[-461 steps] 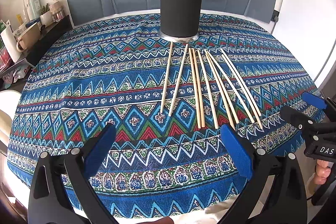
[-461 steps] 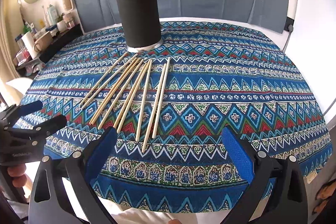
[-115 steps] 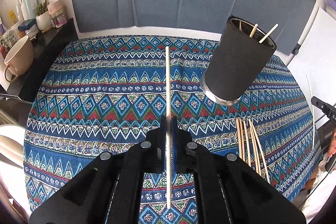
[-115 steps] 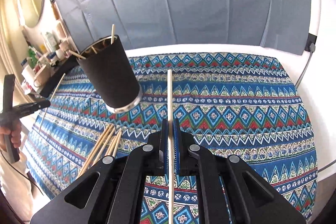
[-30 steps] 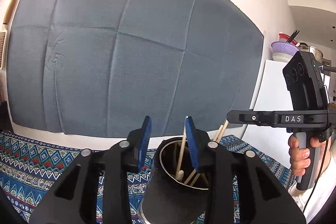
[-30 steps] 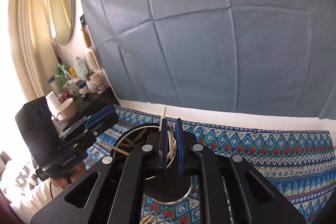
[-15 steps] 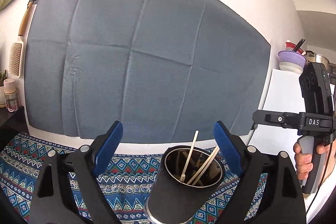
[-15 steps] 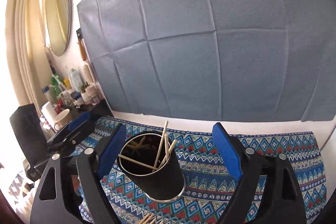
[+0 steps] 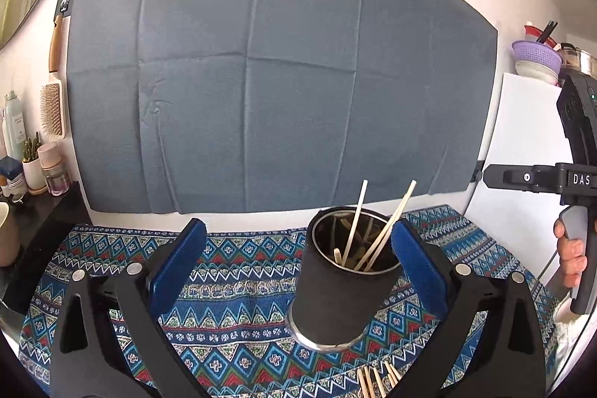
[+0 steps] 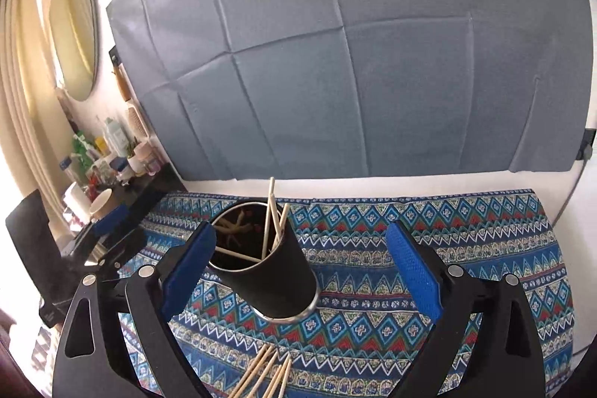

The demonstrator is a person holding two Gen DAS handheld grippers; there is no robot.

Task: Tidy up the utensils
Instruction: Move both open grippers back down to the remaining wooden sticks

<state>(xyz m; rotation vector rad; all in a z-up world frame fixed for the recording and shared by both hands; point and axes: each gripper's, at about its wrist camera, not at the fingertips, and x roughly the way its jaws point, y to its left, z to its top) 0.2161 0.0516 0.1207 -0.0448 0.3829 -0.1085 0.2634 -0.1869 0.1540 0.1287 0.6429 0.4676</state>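
A black cup (image 9: 335, 293) stands on the patterned tablecloth (image 9: 231, 316) with several wooden chopsticks (image 9: 391, 222) leaning in it. My left gripper (image 9: 296, 226) hangs above and just behind the cup, its jaws opening wide, nothing pressed between the pads. In the right wrist view the same cup (image 10: 276, 282) holds chopsticks (image 10: 270, 215), and my right gripper (image 10: 298, 228) hovers over it, jaws also opening and gripping nothing. Loose chopsticks (image 10: 265, 375) lie on the cloth in front of the cup, also seen as loose chopsticks (image 9: 373, 379) at the bottom of the left view.
A grey cloth (image 9: 280, 81) covers the wall behind the table. A dark shelf (image 10: 123, 189) at the left carries bottles and a mug. A white board (image 9: 522, 144) stands at the right, where a hand (image 9: 571, 260) holds the other gripper.
Both grippers went from shut or nearly shut on a chopstick over the cup to wide open. The chopsticks now stand in the cup. Both grippers drew back and up.
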